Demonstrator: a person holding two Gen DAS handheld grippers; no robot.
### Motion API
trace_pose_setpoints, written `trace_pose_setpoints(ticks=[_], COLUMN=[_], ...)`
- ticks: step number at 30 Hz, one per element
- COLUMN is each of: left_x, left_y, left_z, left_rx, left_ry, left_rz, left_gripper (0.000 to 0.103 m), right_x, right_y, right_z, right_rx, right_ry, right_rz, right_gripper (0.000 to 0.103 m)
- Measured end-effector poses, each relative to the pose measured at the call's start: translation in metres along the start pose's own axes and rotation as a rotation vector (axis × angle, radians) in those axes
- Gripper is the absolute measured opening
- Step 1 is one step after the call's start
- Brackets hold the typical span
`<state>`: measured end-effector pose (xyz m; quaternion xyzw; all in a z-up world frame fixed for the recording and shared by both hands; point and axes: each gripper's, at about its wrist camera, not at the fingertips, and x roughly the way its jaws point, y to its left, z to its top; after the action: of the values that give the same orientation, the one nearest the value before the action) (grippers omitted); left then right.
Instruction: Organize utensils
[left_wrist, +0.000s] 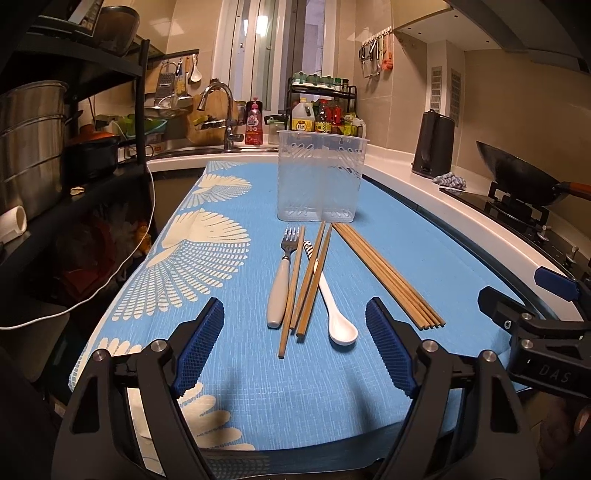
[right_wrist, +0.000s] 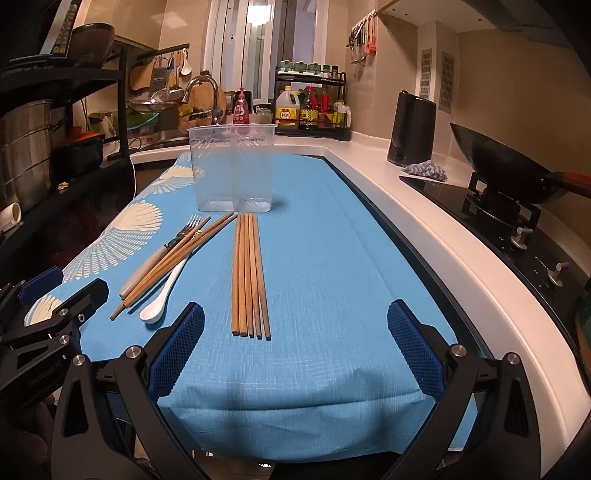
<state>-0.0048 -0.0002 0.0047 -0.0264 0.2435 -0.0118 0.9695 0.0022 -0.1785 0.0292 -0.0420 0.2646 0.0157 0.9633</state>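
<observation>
Left gripper (left_wrist: 295, 343), right gripper (right_wrist: 295, 347): jaws released, empty, low in frame. Tabletop, blue cloth (right_wrist: 332, 295). Mid-frame: chopstick bundle (right_wrist: 249, 277); beside it fork (left_wrist: 282, 275), white spoon (left_wrist: 334, 308), loose chopsticks (left_wrist: 306, 280), seemingly overlapping. Beyond: clear utensil holder (left_wrist: 319, 177), upright.

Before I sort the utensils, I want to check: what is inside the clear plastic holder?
The clear holder looks empty: through its walls only its slotted bottom and a middle divider show. No utensil is inside. Nothing covers the view.
</observation>
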Motion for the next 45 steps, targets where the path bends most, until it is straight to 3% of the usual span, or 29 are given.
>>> trace_pose_setpoints(ticks=[3,5,10,45], left_x=[-0.0008,-0.0006,-0.0001,-0.0035], left_y=[-0.0021,-0.0006,-0.0006,-0.0008], left_z=[-0.0008,-0.0018,-0.0031,-0.0013], left_rx=[0.002,-0.003,-0.002,-0.012], left_ry=[-0.001,0.0,-0.003,-0.014], left_rz=[0.0,0.003,-0.002,-0.013], left_gripper=[0.077,0.086,0.095,0.095], right_x=[-0.0019,-0.0026,-0.0037,-0.0055], right_y=[-0.0004,-0.0011,-0.0008,0.0048], right_z=[0.0012,0.0015,0.0028,0.0009], right_rx=[0.002,0.003,0.004,0.005], right_ry=[-0.008,-0.011,-0.016,-0.029], right_rz=[-0.005,-0.008,-0.015,-0.008], right_gripper=[0.097,0.097,0.097,0.097])
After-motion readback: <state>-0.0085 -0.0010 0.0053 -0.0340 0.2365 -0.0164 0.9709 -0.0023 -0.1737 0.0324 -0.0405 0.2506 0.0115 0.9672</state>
